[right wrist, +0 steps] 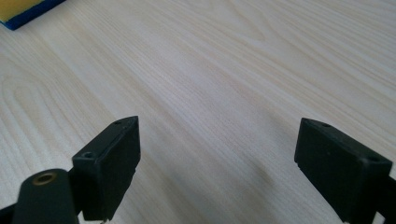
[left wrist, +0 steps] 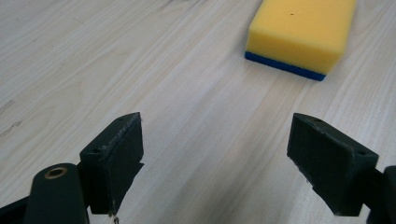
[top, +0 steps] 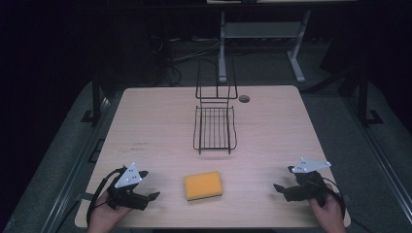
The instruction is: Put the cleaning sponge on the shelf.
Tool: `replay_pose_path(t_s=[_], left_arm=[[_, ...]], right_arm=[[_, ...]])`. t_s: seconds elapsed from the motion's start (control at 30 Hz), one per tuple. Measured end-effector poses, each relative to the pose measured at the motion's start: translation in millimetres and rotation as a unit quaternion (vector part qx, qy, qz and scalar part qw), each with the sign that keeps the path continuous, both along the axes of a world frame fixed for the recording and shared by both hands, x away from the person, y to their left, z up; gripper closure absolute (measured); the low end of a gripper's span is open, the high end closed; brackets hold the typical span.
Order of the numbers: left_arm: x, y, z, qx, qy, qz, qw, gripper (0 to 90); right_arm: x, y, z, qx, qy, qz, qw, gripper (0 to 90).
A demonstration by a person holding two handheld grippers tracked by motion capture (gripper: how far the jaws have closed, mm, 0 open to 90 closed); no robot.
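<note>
A yellow sponge with a blue underside lies flat near the table's front edge, between the two hands. My left gripper rests low at the front left, jaws open and empty, pointing toward the sponge, which lies a short way ahead of it. My right gripper sits at the front right, also open with nothing between its jaws. A corner of the sponge shows at the top left of the right gripper view. A black wire rack stands mid-table beyond the sponge.
The light wooden table has a round cable hole at the back right of the rack. Dark floor, cables and a desk frame lie beyond the far edge. Bare wood lies between each gripper and the sponge.
</note>
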State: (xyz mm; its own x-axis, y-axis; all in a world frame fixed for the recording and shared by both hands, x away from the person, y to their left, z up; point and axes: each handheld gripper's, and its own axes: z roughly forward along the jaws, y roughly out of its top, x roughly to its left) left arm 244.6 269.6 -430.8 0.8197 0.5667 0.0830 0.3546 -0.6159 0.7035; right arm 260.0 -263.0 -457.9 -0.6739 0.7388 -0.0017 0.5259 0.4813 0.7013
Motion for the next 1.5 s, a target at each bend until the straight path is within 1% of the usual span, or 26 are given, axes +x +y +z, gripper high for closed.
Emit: replay_pose_path(t_s=[0.03, 0.07, 0.23, 0.27, 0.3, 0.33, 0.37, 0.4, 0.57, 0.67, 0.83, 0.93, 1.03, 1.07, 1.27, 1.33, 1.37, 1.47, 1.5], left_arm=[[0.0, 0.0, 0.0, 0.0, 0.0, 0.0, 1.0, 17.8], [1.0, -0.9, 1.7, 0.005, 0.003, -0.005, 1.0, 17.8], [3.1, -2.4, 5.9, 0.009, 0.005, -0.013, 0.9999, 17.8], [3.8, -3.9, 8.8, 0.011, 0.007, -0.02, 0.9997, 17.8], [3.8, -3.9, 8.8, 0.011, 0.007, -0.02, 0.9997, 17.8], [4.0, -6.7, 11.3, 0.015, 0.008, -0.027, 0.9995, 17.8], [4.0, -6.7, 11.3, 0.015, 0.008, -0.027, 0.9995, 17.8], [4.2, -9.5, 12.9, 0.02, 0.008, -0.034, 0.9992, 17.8], [6.4, -14.7, 15.2, 0.029, 0.011, -0.044, 0.9985, 17.8], [8.3, -19.5, 18.9, 0.032, 0.014, -0.053, 0.998, 17.7], [10.5, -23.3, 22.8, 0.036, 0.019, -0.059, 0.9975, 17.7], [12.0, -25.9, 25.7, 0.043, 0.021, -0.064, 0.9968, 17.7], [12.1, -29.4, 27.0, 0.045, 0.022, -0.067, 0.9965, 17.7], [12.2, -32.1, 27.6, 0.049, 0.023, -0.071, 0.996, 17.7], [14.2, -38.9, 28.7, 0.053, 0.027, -0.077, 0.9952, 17.7], [15.0, -44.5, 31.5, 0.058, 0.029, -0.085, 0.9943, 17.7], [15.0, -44.5, 31.5, 0.058, 0.029, -0.085, 0.9943, 17.7], [15.6, -52.6, 36.2, 0.065, 0.028, -0.094, 0.9931, 17.7], [15.9, -55.8, 38.7, 0.07, 0.026, -0.099, 0.9923, 17.7]], right_arm=[[0.0, 0.0, 0.0, 0.0, 0.0, 0.0, 1.0, 14.1], [0.2, 0.0, 0.1, 0.0, 0.0, -0.001, 1.0, 14.1], [0.0, 0.3, 0.9, 0.002, 0.0, -0.002, 1.0, 14.1], [-0.5, 1.7, 1.7, 0.001, -0.002, 0.0, 1.0, 14.1], [-0.5, 1.7, 1.7, 0.001, -0.002, 0.0, 1.0, 14.1], [-0.2, 2.4, 1.7, 0.001, -0.003, 0.002, 1.0, 14.1], [-0.2, 2.4, 1.7, 0.001, -0.003, 0.002, 1.0, 14.1], [0.1, 3.2, 1.6, 0.0, -0.002, 0.004, 1.0, 14.1], [0.0, 3.4, 1.3, -0.003, -0.003, 0.005, 1.0, 14.1], [-0.2, 2.6, 2.8, 0.002, -0.005, 0.003, 1.0, 14.1], [-0.9, 3.2, 3.0, 0.004, -0.006, 0.001, 1.0, 14.1], [-1.5, 4.3, 3.5, 0.002, -0.007, 0.002, 1.0, 14.1], [-2.1, 4.6, 3.9, 0.004, -0.006, 0.003, 1.0, 14.1], [-2.2, 4.3, 4.3, 0.004, -0.007, 0.002, 1.0, 14.1], [-2.1, 5.5, 4.3, 0.003, -0.009, 0.007, 0.9999, 14.1], [-2.1, 5.8, 4.3, 0.004, -0.008, 0.009, 0.9999, 14.1], [-2.1, 5.8, 4.3, 0.004, -0.008, 0.009, 0.9999, 14.1], [-2.6, 5.5, 5.6, 0.007, -0.01, 0.009, 0.9999, 14.1], [-2.7, 5.3, 5.8, 0.009, -0.01, 0.009, 0.9999, 14.1]])
